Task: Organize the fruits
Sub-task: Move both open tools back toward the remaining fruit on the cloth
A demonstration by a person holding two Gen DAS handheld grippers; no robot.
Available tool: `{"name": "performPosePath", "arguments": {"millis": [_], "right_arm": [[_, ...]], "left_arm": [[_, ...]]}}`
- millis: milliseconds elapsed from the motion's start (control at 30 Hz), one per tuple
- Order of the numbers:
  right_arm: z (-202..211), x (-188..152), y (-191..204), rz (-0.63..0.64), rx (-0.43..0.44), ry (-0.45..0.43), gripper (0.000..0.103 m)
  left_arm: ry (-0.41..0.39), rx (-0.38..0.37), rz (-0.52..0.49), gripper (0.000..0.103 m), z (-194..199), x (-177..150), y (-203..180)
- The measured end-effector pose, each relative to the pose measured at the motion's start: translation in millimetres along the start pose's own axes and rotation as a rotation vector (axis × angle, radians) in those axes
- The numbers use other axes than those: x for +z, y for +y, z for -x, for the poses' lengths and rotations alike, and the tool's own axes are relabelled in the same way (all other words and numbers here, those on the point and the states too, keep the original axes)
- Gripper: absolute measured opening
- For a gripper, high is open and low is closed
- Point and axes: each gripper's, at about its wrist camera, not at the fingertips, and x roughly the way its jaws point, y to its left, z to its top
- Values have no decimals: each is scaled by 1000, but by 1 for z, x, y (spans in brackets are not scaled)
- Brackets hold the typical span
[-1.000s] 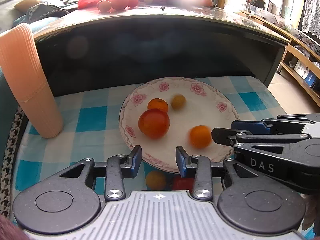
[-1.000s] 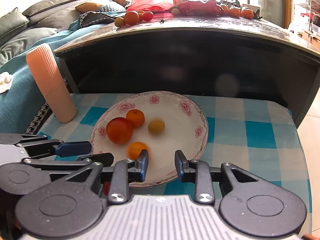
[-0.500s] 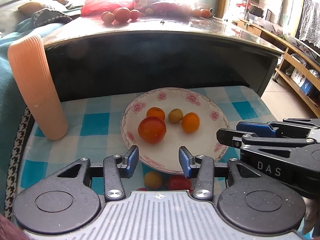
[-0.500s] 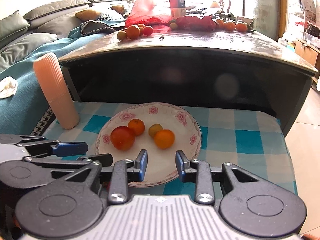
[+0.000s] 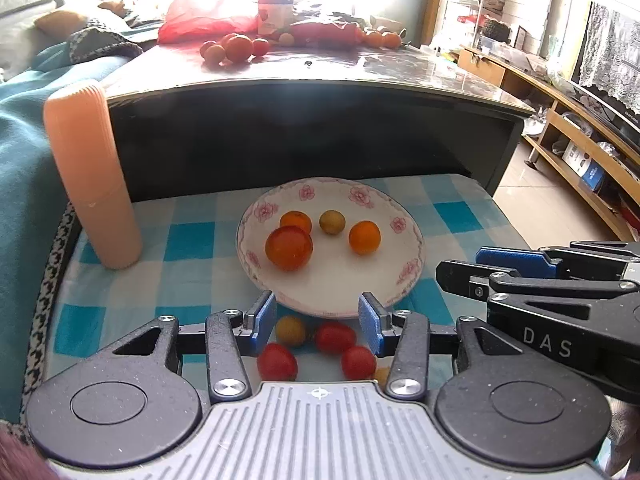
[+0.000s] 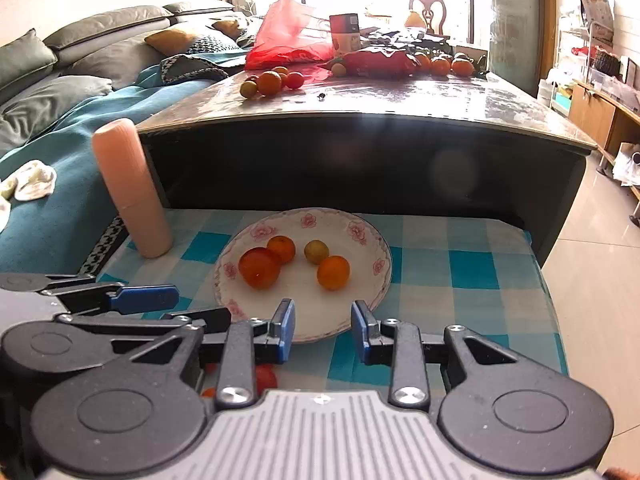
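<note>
A white flowered plate [image 5: 400, 280] [image 6: 376, 280] on the blue checked cloth holds a large red-orange fruit [image 5: 289, 248] [image 6: 259, 268], two small oranges [image 5: 364, 237] [image 6: 333, 272] and a small yellow-green fruit [image 5: 332, 222] [image 6: 316, 251]. Several small red and yellow fruits [image 5: 335, 337] lie loose on the cloth in front of the plate. My left gripper [image 5: 317, 320] is open and empty above those loose fruits. My right gripper [image 6: 322, 330] is open and empty over the plate's near rim. It also shows in the left wrist view [image 5: 496, 266].
A tall ribbed peach cup stack [image 5: 92, 176] [image 6: 132, 192] stands left of the plate. A dark table [image 5: 320, 76] rises behind the cloth, with more fruit [image 5: 236, 46], a red bag and a box on top. A teal sofa lies left, floor right.
Both grippers have pulled back and up from the plate. An orange that was rolling near the plate's front has settled beside the yellow-green fruit. More loose fruits show under the left gripper.
</note>
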Motion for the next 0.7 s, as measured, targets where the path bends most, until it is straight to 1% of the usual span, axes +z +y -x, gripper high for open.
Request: {"name": "performPosePath", "arguments": {"millis": [233, 467, 700], "right_arm": [[15, -12, 14, 8, -25, 27, 36], [16, -32, 18, -38, -29, 131, 36], [15, -53, 25, -15, -45, 190, 37]], "left_arm": [[20, 2, 0, 55, 11, -14, 1], [63, 4, -40, 58, 15, -34, 1], [92, 3, -65, 61, 15, -48, 4]]}}
